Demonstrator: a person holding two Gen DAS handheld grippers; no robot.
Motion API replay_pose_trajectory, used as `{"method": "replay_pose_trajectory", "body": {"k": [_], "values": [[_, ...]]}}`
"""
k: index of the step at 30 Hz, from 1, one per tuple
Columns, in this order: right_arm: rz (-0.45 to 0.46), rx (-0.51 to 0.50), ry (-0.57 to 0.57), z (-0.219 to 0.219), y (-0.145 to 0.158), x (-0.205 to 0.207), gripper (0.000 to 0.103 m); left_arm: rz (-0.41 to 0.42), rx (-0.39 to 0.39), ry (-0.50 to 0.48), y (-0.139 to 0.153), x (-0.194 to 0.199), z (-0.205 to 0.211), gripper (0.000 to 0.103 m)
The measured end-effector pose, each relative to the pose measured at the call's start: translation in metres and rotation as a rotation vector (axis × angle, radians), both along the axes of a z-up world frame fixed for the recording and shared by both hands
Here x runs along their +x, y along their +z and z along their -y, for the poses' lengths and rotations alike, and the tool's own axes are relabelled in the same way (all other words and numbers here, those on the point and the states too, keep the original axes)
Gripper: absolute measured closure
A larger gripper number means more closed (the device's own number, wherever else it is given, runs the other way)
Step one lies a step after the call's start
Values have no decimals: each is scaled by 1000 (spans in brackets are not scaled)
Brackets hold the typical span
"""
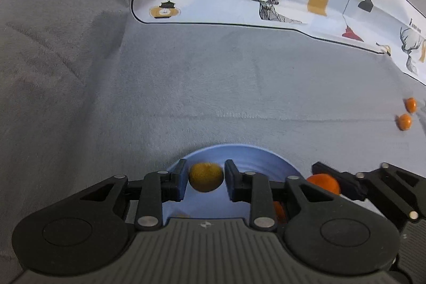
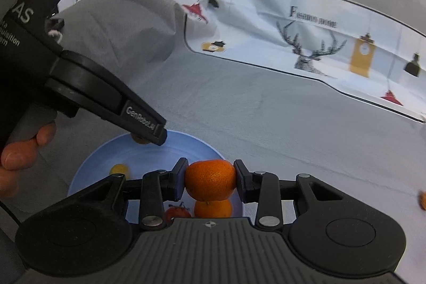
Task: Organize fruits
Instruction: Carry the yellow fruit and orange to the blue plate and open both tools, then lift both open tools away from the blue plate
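A plate (image 2: 186, 148) is sitting on a cloth-covered surface (image 2: 266, 111) — a tangerine (image 2: 213, 208) and a small tomato (image 2: 177, 212) lying in it. Behind it, a printed sheet (image 2: 306, 44) is lying across the back — two more tangerines (image 1: 407, 113) resting well off to the right.

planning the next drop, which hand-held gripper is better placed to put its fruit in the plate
Right. Its hand-held gripper is clamped on a mandarin directly above the blue plate. The left hand-held gripper has pads clear of its yellowish fruit.
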State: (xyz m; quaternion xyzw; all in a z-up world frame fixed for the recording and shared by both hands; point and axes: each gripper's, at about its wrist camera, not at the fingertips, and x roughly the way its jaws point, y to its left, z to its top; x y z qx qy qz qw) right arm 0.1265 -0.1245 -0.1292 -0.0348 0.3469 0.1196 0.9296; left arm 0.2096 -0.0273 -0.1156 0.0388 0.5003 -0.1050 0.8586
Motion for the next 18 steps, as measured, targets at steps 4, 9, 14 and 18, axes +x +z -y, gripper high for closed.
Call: {"method": "replay_pose_trajectory", "body": {"k": [4, 9, 14, 18], "values": [[5, -25, -5, -1, -1, 3, 33, 103, -21, -5, 16, -17, -6, 3], [-8, -7, -56, 6, 17, -31, 13, 136, 30, -5, 42, -60, -16, 3], [-73, 27, -76, 4, 34, -87, 7, 109, 70, 77, 66, -116, -35, 2], [-42, 45, -99, -2, 60, -134, 4, 95, 65, 115, 82, -164, -50, 2]]}}
